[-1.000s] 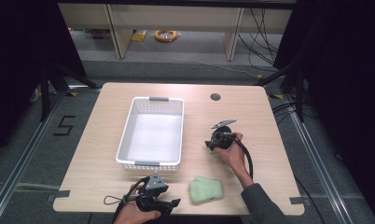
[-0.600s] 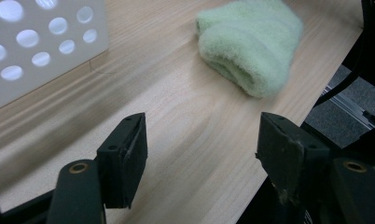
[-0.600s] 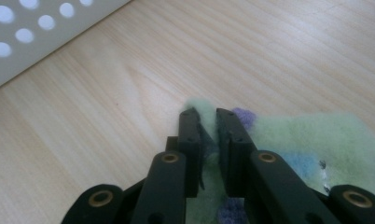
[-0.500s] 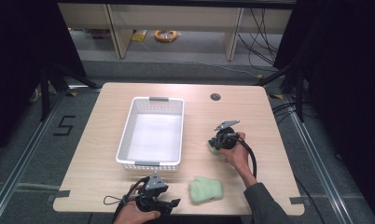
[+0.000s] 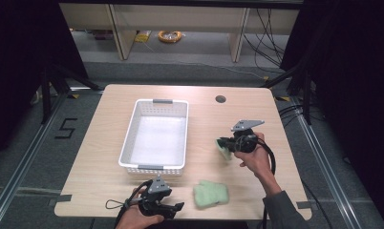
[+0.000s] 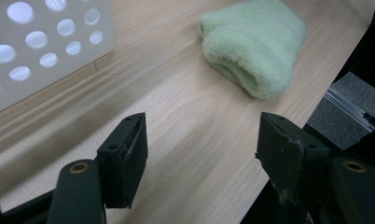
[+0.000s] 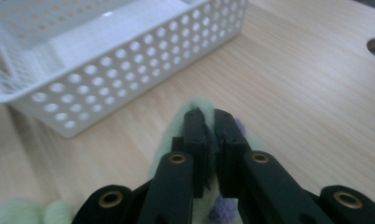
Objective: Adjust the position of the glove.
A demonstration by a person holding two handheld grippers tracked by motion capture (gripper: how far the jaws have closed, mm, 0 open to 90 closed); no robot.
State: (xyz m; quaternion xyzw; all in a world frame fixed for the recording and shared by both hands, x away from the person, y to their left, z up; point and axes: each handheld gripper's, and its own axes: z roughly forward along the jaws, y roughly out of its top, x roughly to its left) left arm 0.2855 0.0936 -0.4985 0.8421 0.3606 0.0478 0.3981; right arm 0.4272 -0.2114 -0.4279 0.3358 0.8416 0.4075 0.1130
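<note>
Right of the white basket (image 5: 154, 136), out on the bare wooden table (image 5: 104, 157): sitting square in the middle of the top, long side running away from the person, perforated walls, nothing visible inside. Taking the basket as the landmark for everything else.

Lying near the basket's front right corner, close to the table's front edge: a folded pale green fuzzy sock (image 5: 211, 193), resting flat, touching nothing. Showing up again in the left gripper view (image 6: 253, 44), well ahead of the jaws, rolled edge facing the camera.

Hanging off to the basket's right, about level with its front half, clear of the wall: a second green sock (image 5: 224, 148), pinched and dangling, looking lifted off the wood in the high view. Also carrying some purple dots, going by the right gripper view (image 7: 176, 135).

Gripping that sock: the right gripper (image 5: 228, 145), jaws having just been closing and now clamped tight on the fabric, pads nearly meeting with fuzz squeezed between them (image 7: 209, 140).

Resting in front of the basket's near wall, at the table's front edge: the left gripper (image 5: 176, 206), pointing toward the folded sock, jaws standing wide apart with only bare wood between them (image 6: 202, 158).
</note>
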